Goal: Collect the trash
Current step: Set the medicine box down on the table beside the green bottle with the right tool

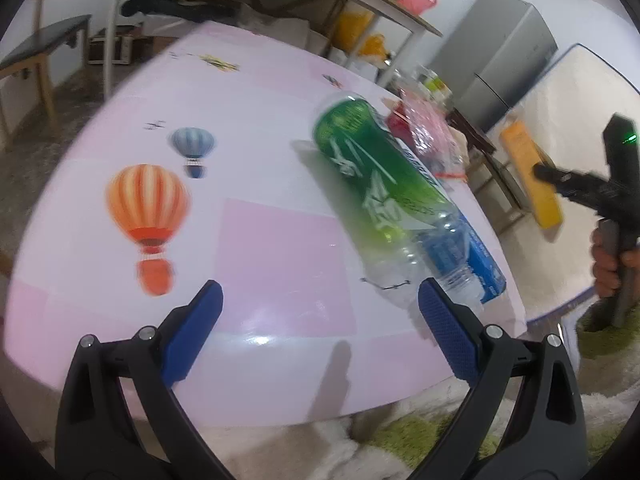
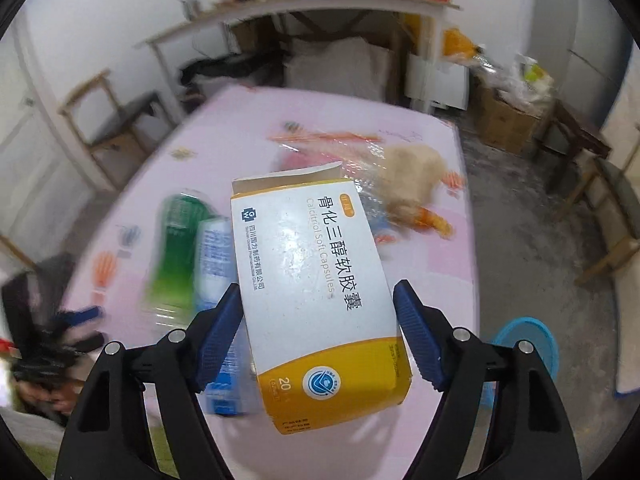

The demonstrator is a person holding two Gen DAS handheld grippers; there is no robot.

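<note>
My right gripper (image 2: pixel 318 290) is shut on a white and yellow medicine box (image 2: pixel 320 292), held above the pink table (image 2: pixel 432 280) with its top flap open. In the left wrist view the same box (image 1: pixel 532 176) shows at the far right, with a hand (image 1: pixel 608 264) on that gripper's handle. A green-labelled plastic bottle (image 1: pixel 372 176) and a blue-labelled one (image 1: pixel 468 256) lie side by side on the table (image 1: pixel 280 248). My left gripper (image 1: pixel 320 286) stands open just in front of them with nothing between its fingers. The right wrist view blurs both bottles (image 2: pixel 176 248).
A clear plastic bag (image 1: pixel 424 132) with red and pink contents lies beyond the bottles, and a beige lump (image 2: pixel 416 176) sits in wrap on the table. A blue bin (image 2: pixel 524 344) stands on the floor at the table's right. A shelf (image 2: pixel 320 4), chairs and a grey fridge (image 1: pixel 504 60) surround the table.
</note>
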